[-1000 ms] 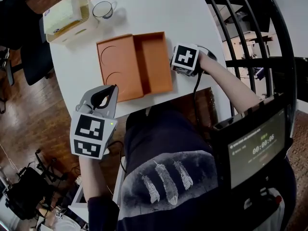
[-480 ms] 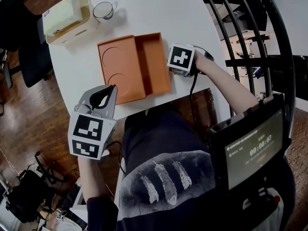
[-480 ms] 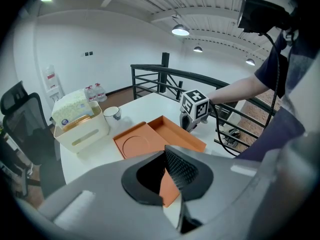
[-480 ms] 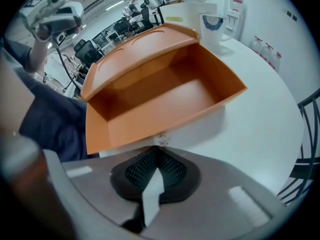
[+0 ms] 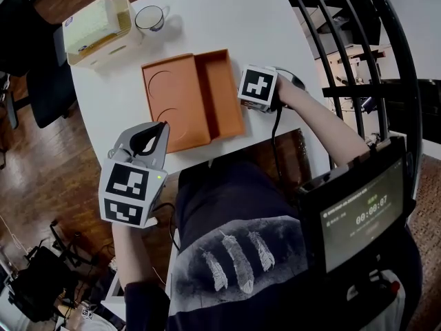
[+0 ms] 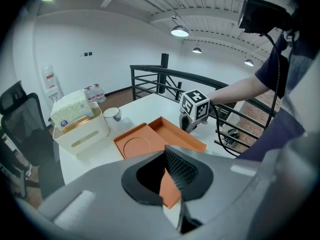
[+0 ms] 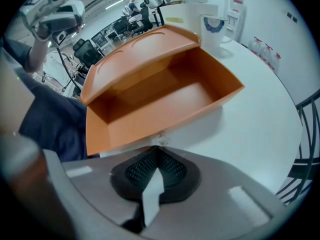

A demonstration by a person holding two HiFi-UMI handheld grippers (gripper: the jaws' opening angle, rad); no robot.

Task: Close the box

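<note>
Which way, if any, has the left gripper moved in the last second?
No. The left gripper hangs at the same spot off the round white table's near edge, and the open orange box sits unchanged in the left gripper view.

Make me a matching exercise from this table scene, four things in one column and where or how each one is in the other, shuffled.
Things:
1. orange box
2. mug
3. left gripper
4. right gripper

Place or state:
A. beside the cream tissue holder
B. lying open and empty
C. jaws shut, at the box's right wall
D. by the table's near edge, apart from the box

Pairs: 1-B, 2-A, 3-D, 4-C
</note>
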